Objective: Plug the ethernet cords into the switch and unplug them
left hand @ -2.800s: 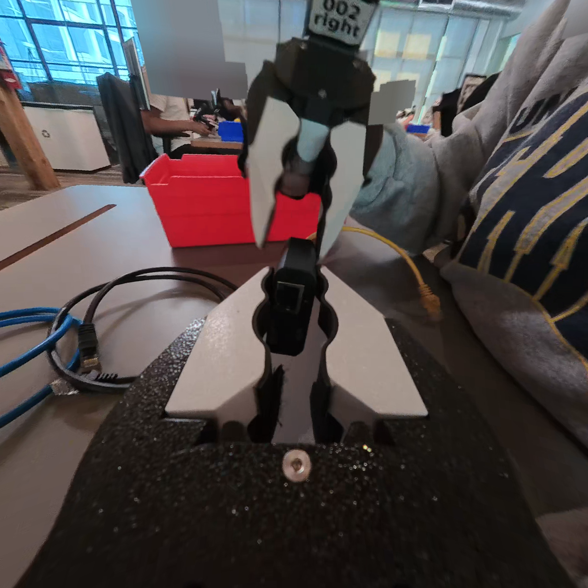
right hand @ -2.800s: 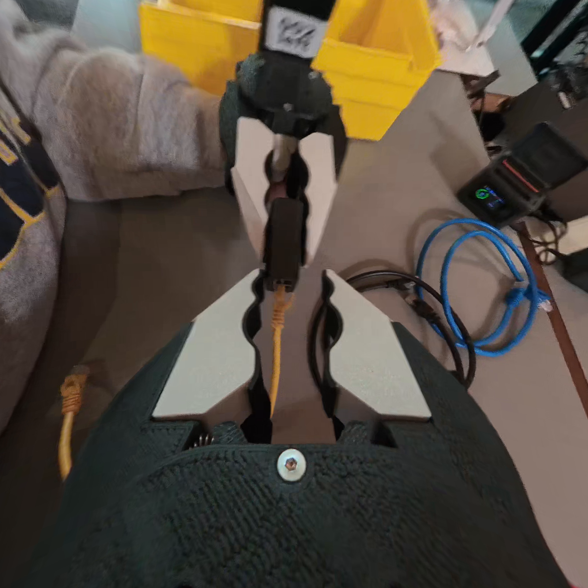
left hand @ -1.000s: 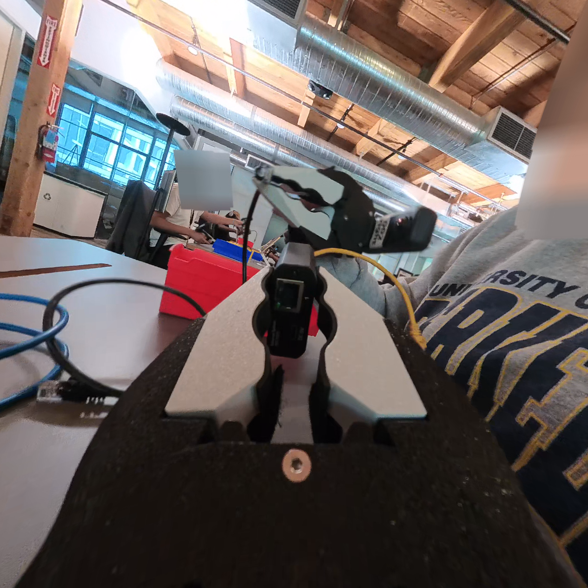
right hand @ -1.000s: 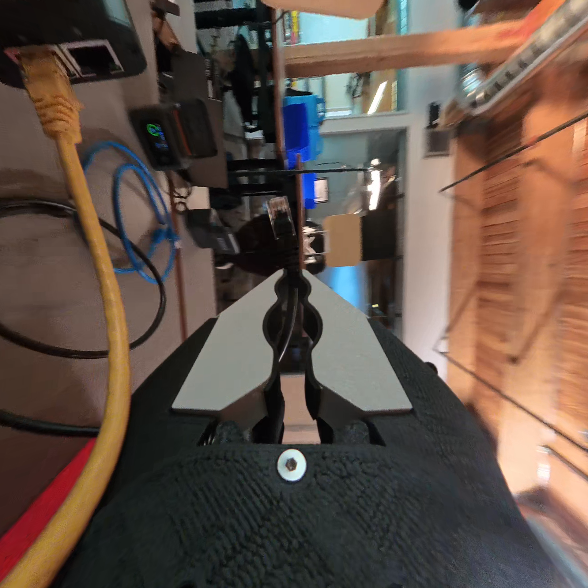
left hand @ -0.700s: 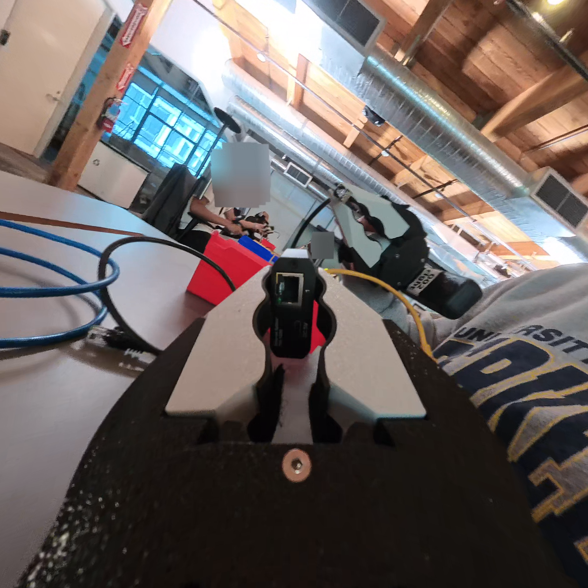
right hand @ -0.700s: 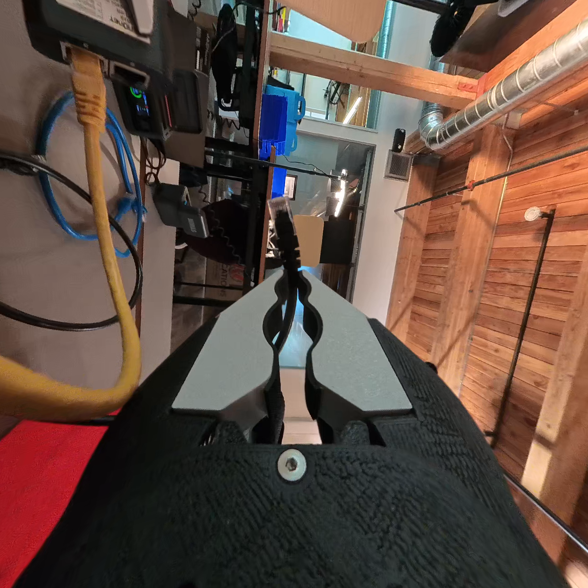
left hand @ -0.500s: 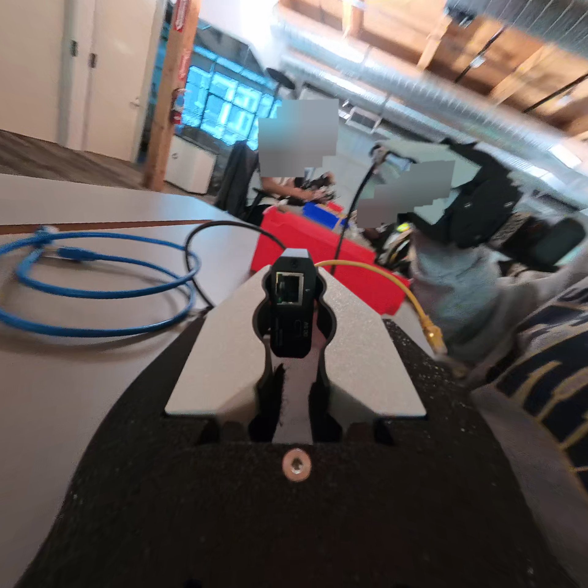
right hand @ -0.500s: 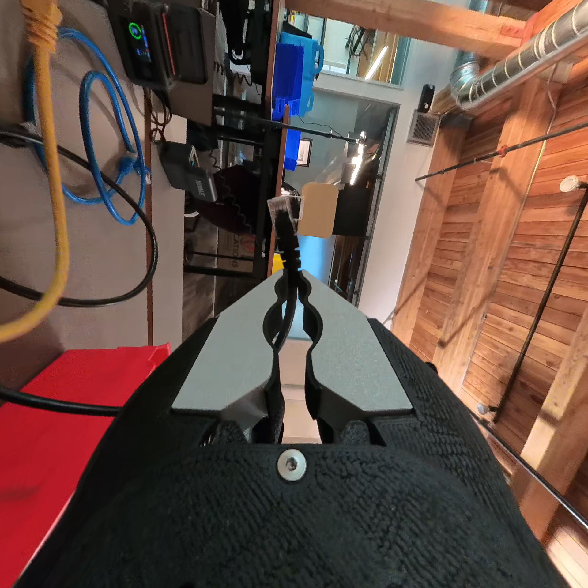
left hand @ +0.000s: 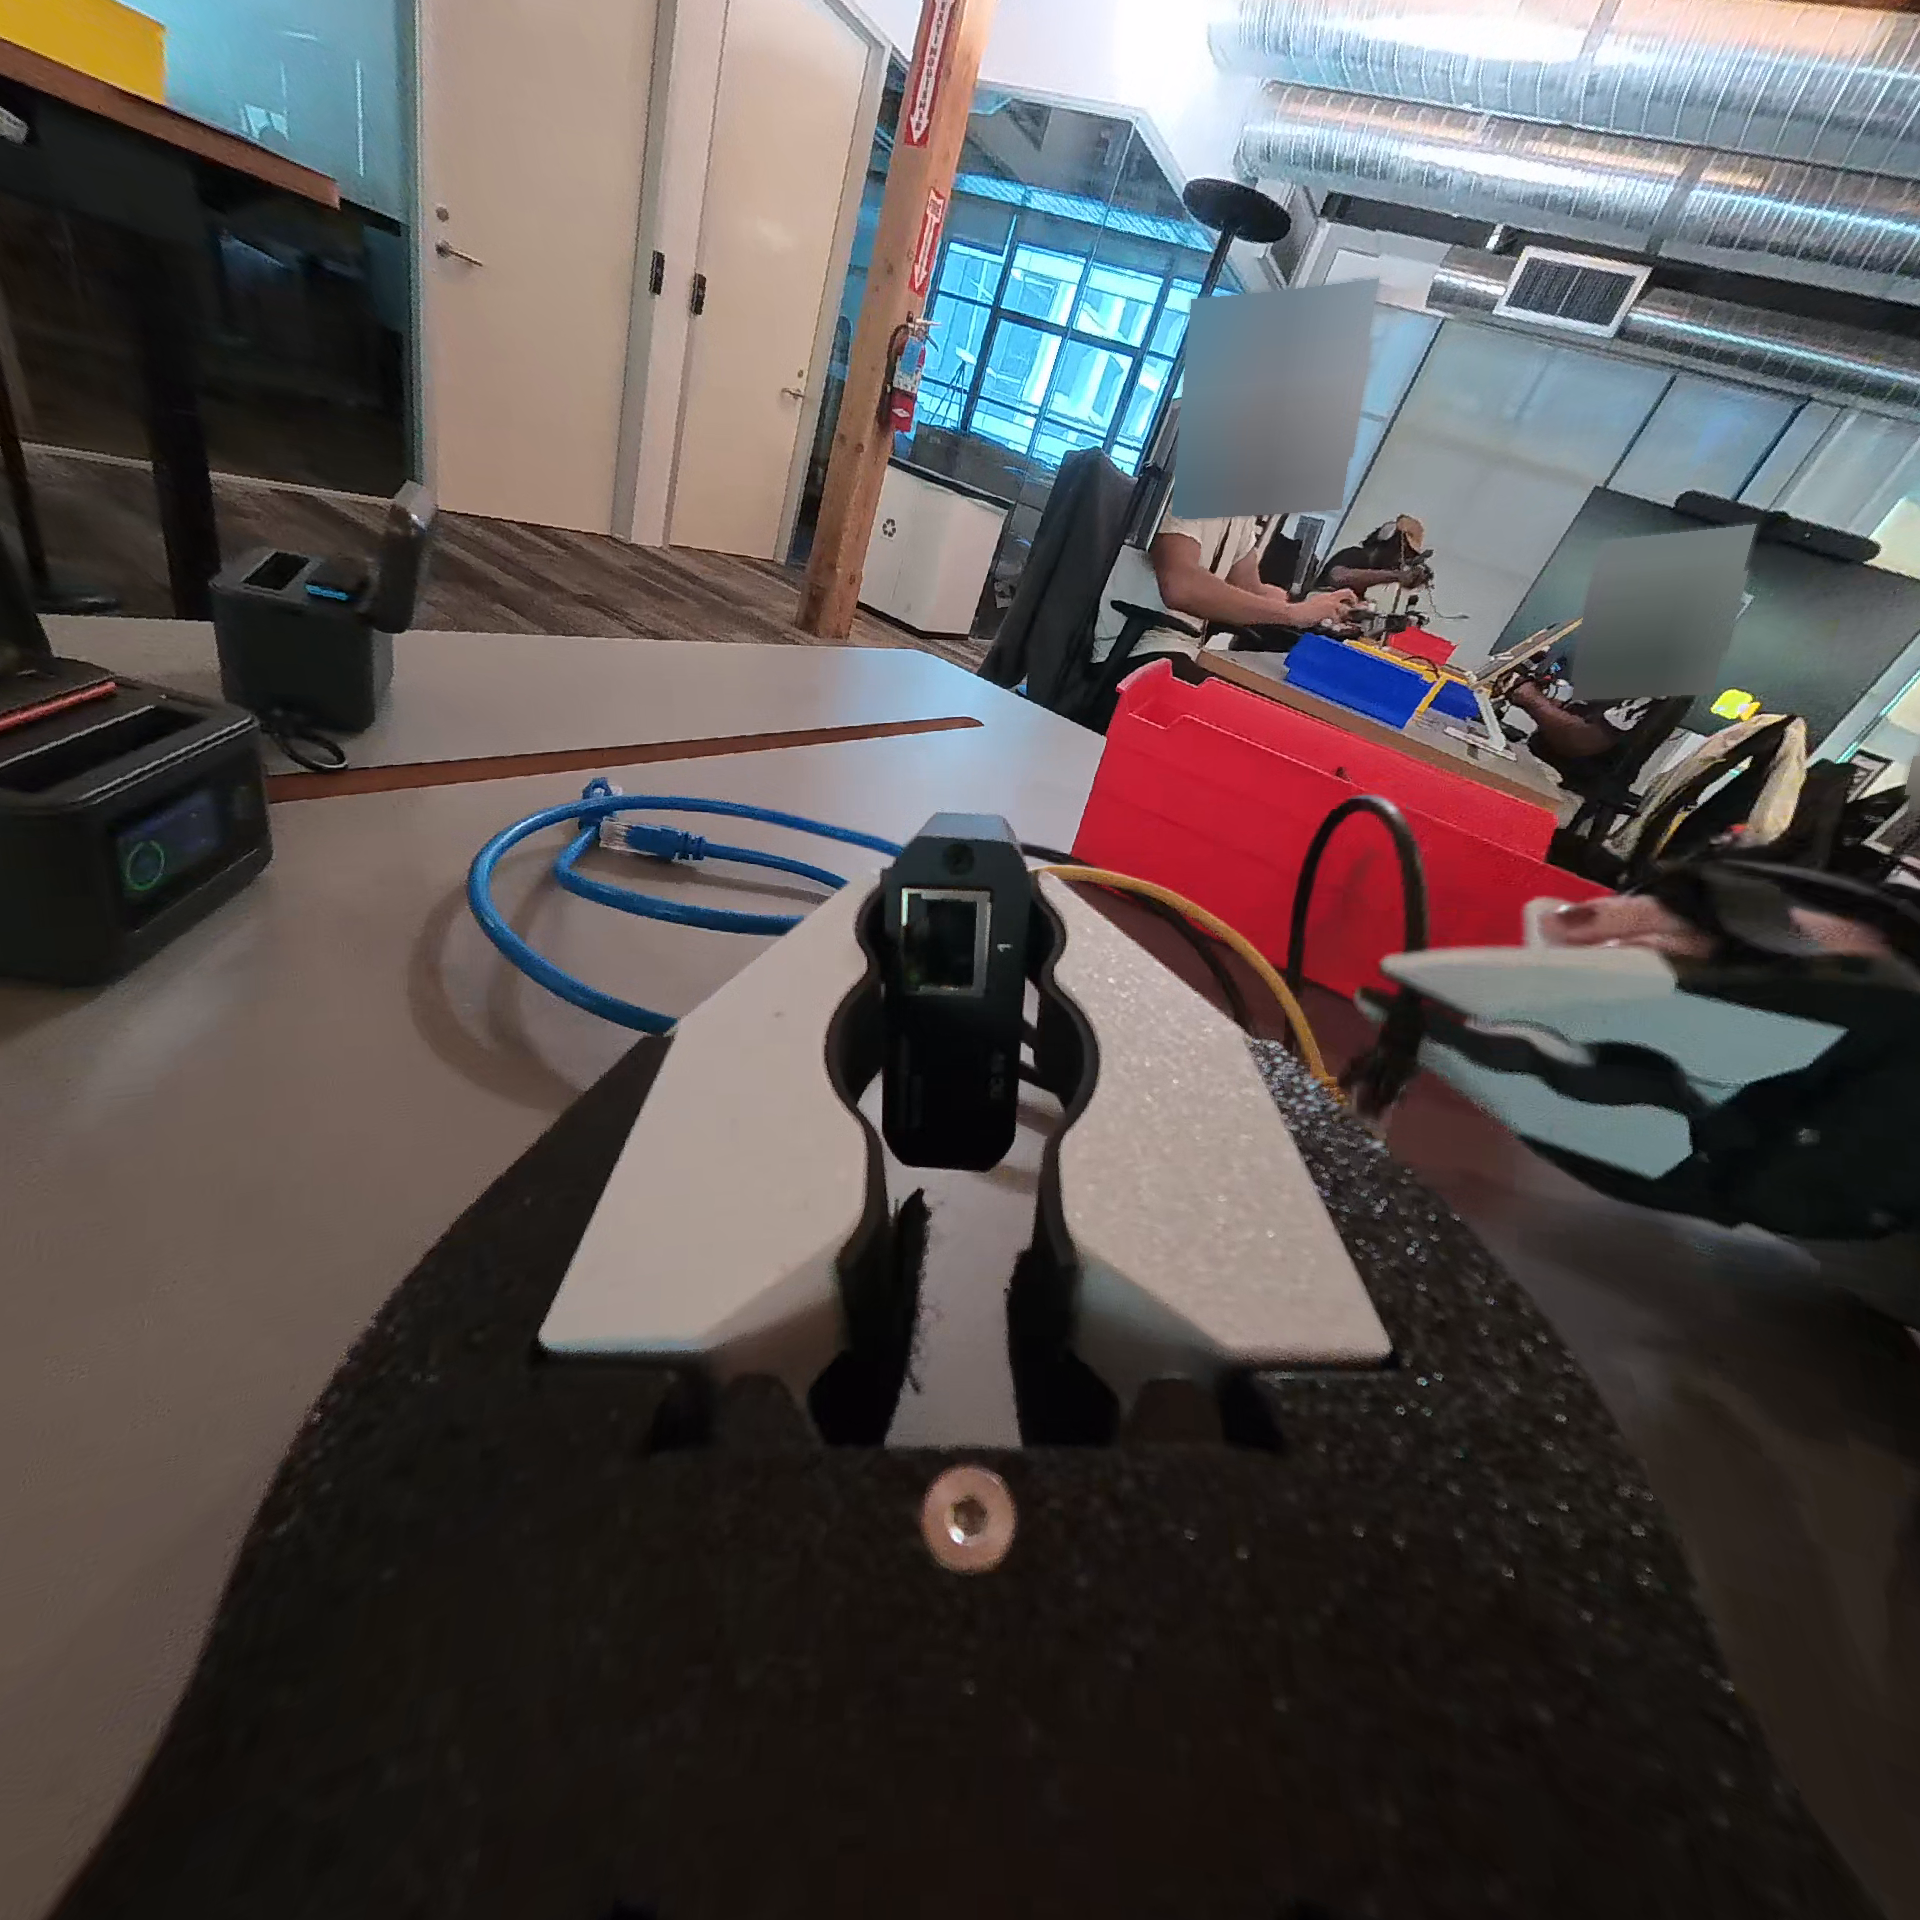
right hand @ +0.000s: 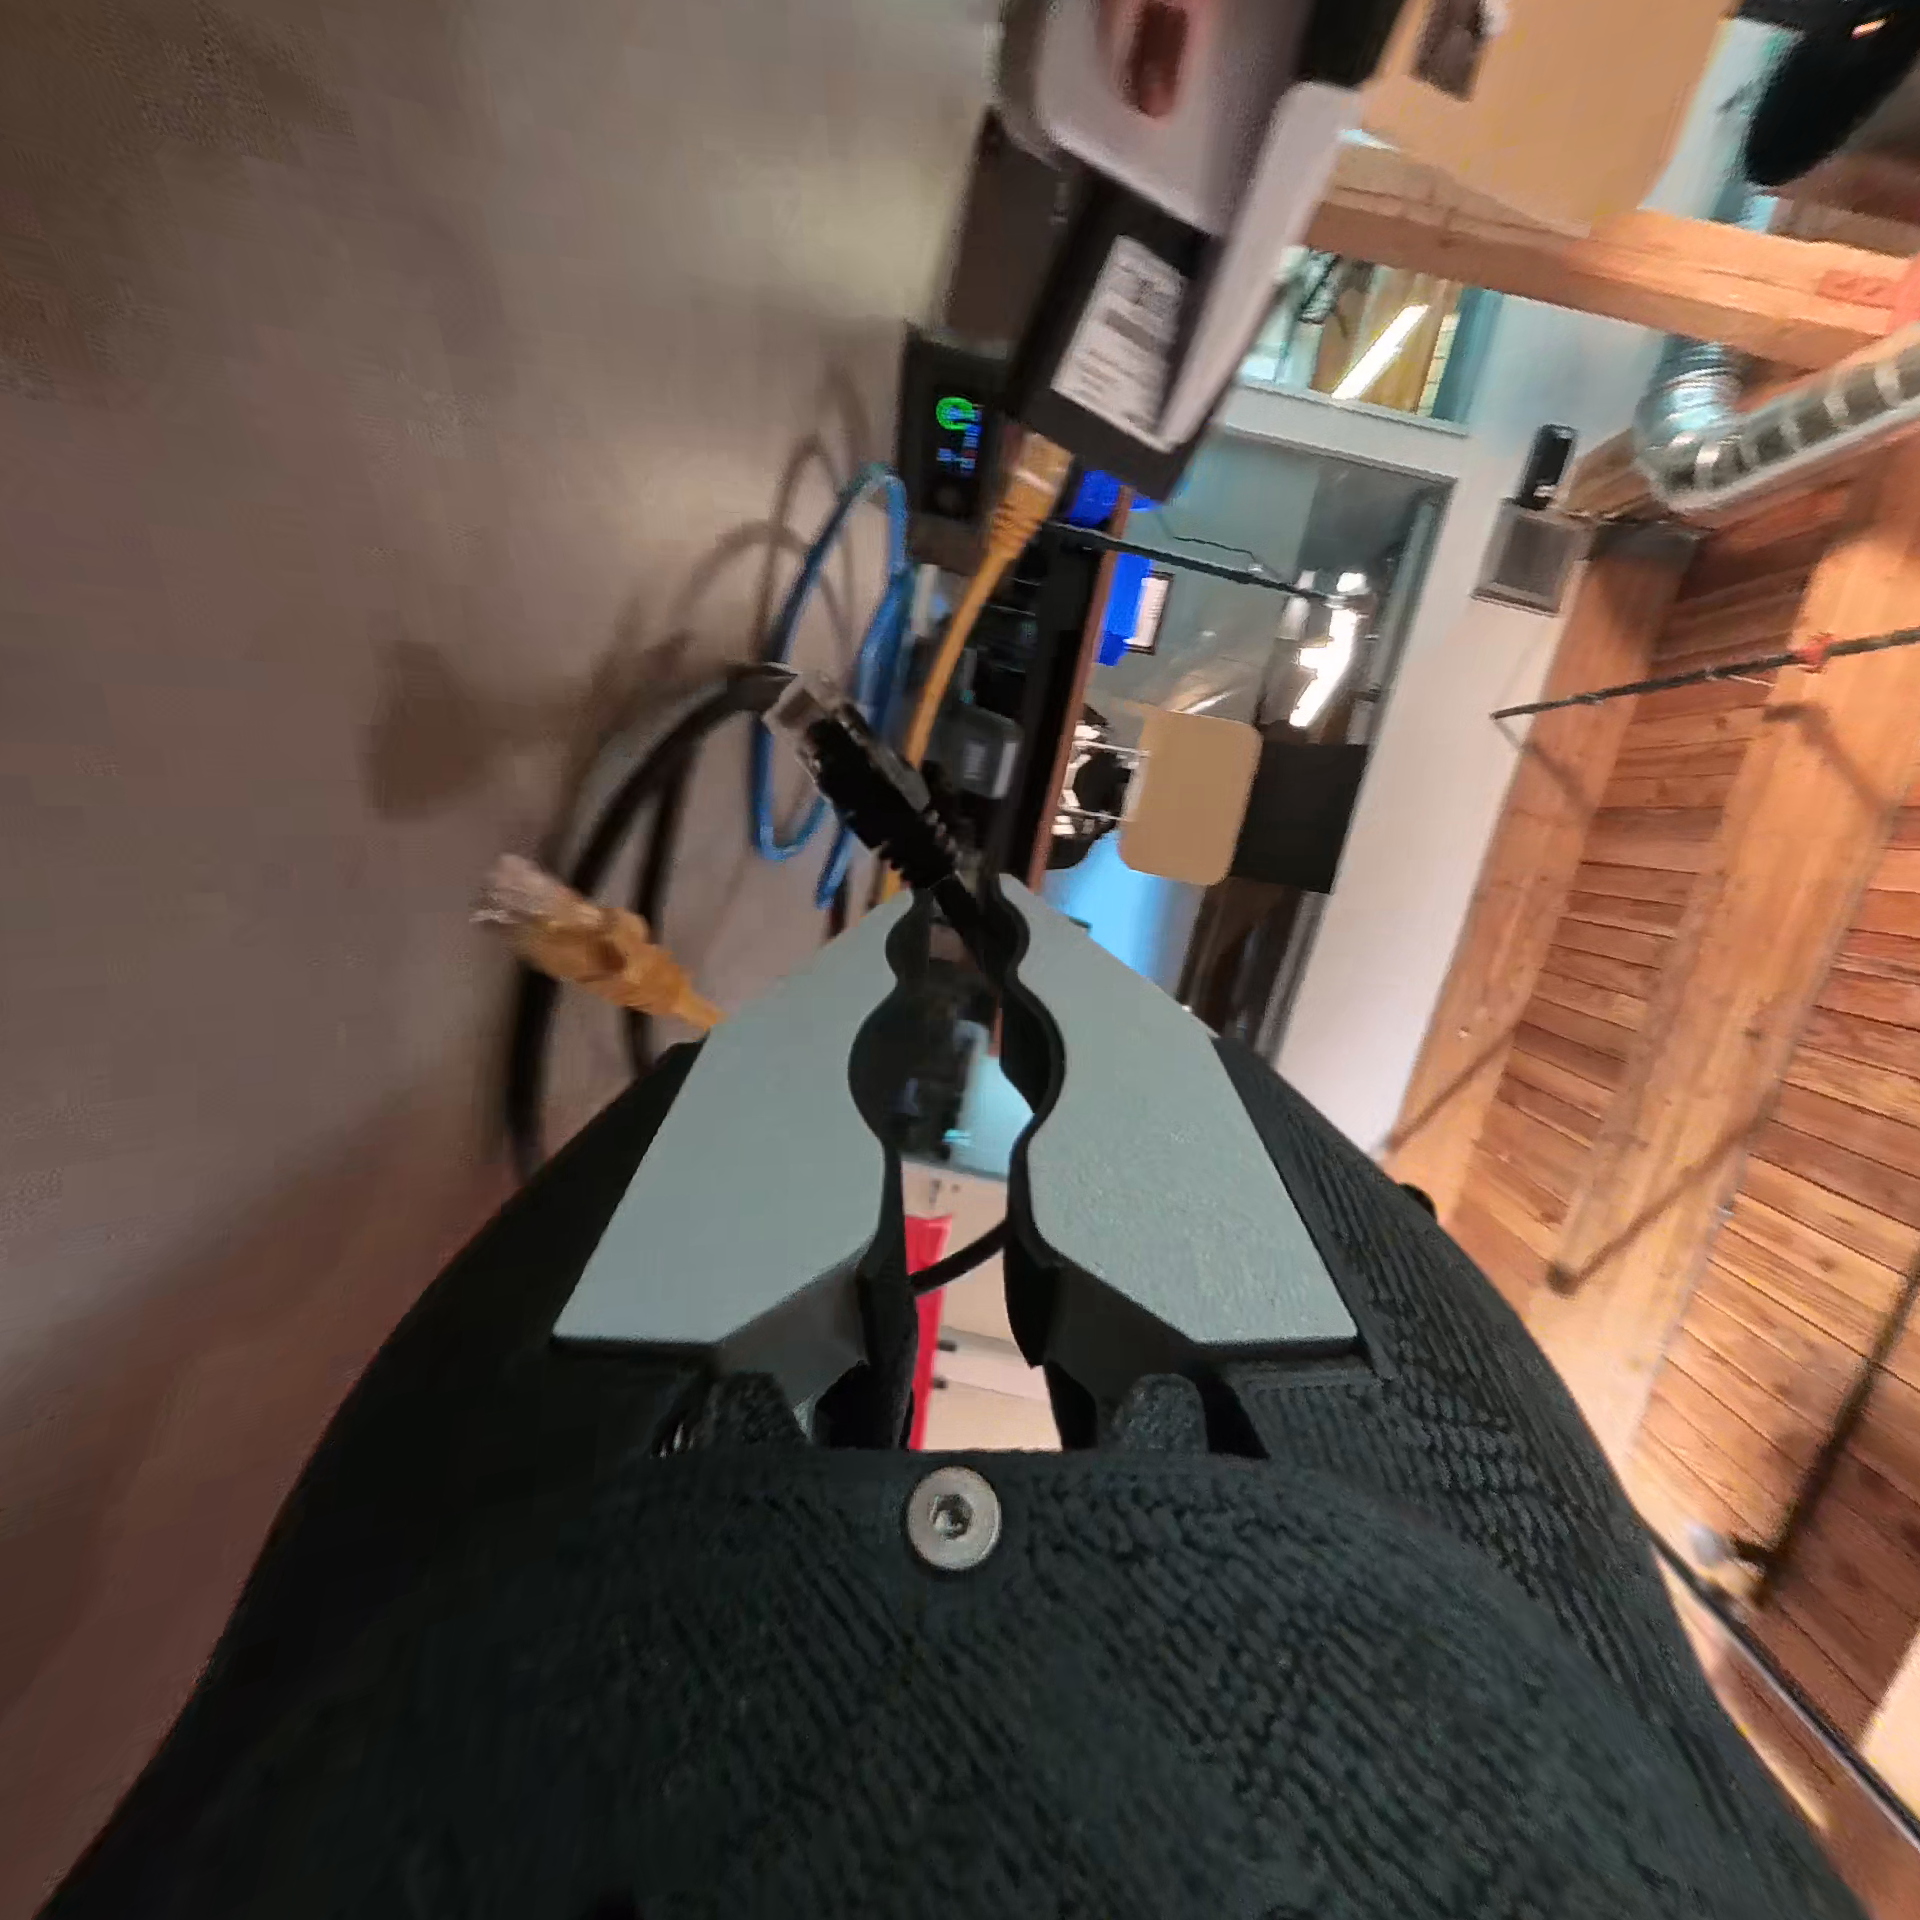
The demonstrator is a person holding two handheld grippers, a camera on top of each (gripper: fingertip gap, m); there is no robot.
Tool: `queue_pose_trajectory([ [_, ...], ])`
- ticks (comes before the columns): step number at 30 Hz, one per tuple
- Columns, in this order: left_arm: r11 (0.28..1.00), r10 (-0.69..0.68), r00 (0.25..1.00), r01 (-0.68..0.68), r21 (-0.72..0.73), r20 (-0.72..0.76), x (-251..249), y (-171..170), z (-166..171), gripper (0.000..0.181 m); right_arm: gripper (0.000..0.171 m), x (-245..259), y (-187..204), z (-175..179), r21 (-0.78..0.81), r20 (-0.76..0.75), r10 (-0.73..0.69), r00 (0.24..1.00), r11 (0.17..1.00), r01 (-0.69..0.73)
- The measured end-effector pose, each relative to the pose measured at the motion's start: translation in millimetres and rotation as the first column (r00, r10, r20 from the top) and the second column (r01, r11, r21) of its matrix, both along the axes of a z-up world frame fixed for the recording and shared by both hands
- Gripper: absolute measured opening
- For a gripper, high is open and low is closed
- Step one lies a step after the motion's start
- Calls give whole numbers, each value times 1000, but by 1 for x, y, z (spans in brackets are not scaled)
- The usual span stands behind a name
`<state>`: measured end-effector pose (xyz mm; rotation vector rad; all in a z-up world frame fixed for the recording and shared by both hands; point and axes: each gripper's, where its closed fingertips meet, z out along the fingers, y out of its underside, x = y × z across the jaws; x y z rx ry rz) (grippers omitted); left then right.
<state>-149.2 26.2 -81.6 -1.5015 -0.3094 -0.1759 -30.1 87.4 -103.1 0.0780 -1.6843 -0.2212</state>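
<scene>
My left gripper (left hand: 954, 906) is shut on the small black switch (left hand: 951, 1039) and holds it above the table, an empty port facing the camera. A yellow cord (left hand: 1226, 935) runs out from behind the switch; in the right wrist view its plug (right hand: 1023, 488) sits in the switch (right hand: 1117, 343). My right gripper (right hand: 961, 904) is shut on the black cord just behind its plug (right hand: 842, 753), which tilts left in the jaws. It also shows in the left wrist view (left hand: 1392, 1013), to the right of the switch and apart from it.
A blue cord (left hand: 644, 883) lies coiled on the grey table (left hand: 260, 1091). A red bin (left hand: 1299, 831) stands behind. Black charger boxes (left hand: 125, 831) sit at far left. The yellow cord's loose end (right hand: 582, 940) hangs near the table. People sit at desks beyond.
The left view has swung further left and lower over the table. The right gripper has dropped from above the switch to its right side. The black plug now tilts left in the jaws.
</scene>
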Motion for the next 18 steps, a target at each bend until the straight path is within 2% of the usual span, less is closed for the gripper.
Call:
queue_pose_trajectory([
  [4,1000,-15,1000,15,1,1,2,0,0,21,9,3,0,-27,-39,134,-36,990,998,42],
  [13,999,-41,999,41,-2,2,5,1,-1,21,10,20,15,-44,-178,309,-132,942,965,194],
  [18,998,-63,998,63,-15,-5,9,3,-2,21,10,36,15,-51,-372,438,-87,895,888,269],
])
